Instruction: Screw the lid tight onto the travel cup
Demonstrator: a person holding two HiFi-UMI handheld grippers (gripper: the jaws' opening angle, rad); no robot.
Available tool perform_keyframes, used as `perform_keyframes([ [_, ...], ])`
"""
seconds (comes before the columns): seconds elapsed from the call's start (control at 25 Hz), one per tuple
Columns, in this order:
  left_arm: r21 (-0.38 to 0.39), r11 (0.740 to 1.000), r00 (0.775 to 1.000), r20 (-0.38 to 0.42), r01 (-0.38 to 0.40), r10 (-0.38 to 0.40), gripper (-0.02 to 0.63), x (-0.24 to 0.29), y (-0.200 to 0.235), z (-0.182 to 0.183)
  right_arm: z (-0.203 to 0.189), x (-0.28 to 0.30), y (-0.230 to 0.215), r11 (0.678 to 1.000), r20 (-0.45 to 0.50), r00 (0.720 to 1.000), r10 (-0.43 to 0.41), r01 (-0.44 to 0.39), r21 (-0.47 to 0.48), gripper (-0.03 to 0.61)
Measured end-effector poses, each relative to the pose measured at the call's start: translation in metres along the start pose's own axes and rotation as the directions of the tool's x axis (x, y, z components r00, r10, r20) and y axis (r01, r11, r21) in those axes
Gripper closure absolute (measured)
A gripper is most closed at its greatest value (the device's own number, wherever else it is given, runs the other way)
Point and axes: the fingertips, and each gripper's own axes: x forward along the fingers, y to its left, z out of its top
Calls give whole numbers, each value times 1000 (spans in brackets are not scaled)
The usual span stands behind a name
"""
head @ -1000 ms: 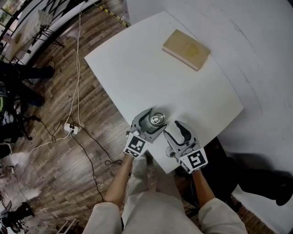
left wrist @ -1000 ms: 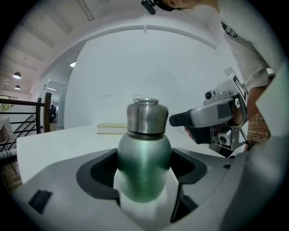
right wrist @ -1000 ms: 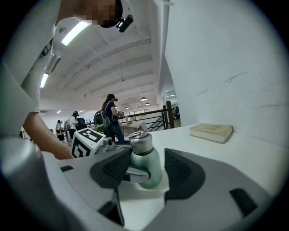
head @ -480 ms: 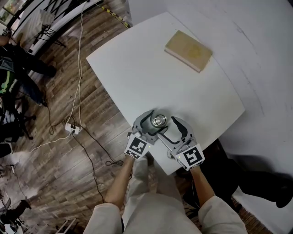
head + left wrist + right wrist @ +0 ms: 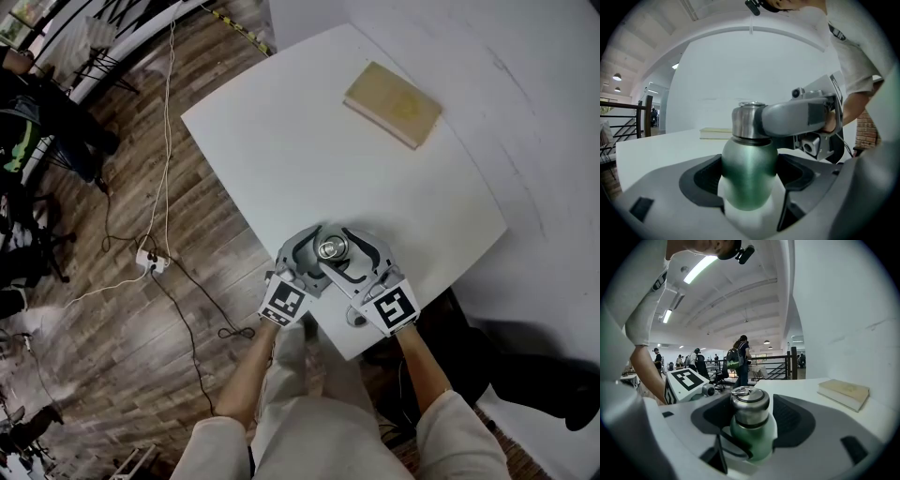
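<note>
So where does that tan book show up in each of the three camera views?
Head view: book, upper right.
Left gripper view: book, left of centre, behind the green travel cup.
Right gripper view: book, far right.
Shared landmark: the green travel cup, near the middle of every view.

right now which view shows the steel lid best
The right gripper view: the lid stands close and whole, top and side visible. The head view shows the lid only as a small top; the left gripper view shows its side, partly covered.
</note>
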Motion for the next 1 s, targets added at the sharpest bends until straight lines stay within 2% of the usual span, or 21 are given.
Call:
perform_keyframes([
  [0.24, 1, 1000, 1000, 1, 5, -5, 252, 1, -1, -1, 0, 2, 2, 998, -1, 998, 58, -58, -18, 325],
  [0.44, 1, 1000, 1000, 1, 7, -7, 252, 1, 0, -1, 0, 2, 0, 999, 24, 999, 26, -25, -20, 327],
  [0.56, 3, 1000, 1000, -1, 7, -7, 252, 3, -1, -1, -1, 1, -2, 999, 25, 999, -38, 39, -35, 328],
  [0.68, 3, 1000, 1000, -1, 7, -7, 252, 4, -2, -1, -3, -1, -3, 988, 9, 990, -144, 144, -54, 328],
  [0.84, 3, 1000, 1000, -3, 7, -7, 252, 3, -3, -1, -1, -2, -5, 960, 26, 960, -279, 280, -20, 328],
  [1.0, 2, 1000, 1000, 0, 10, -10, 252, 1, -3, 0, 2, -3, -6, 920, 54, 919, -391, 391, 12, 330],
])
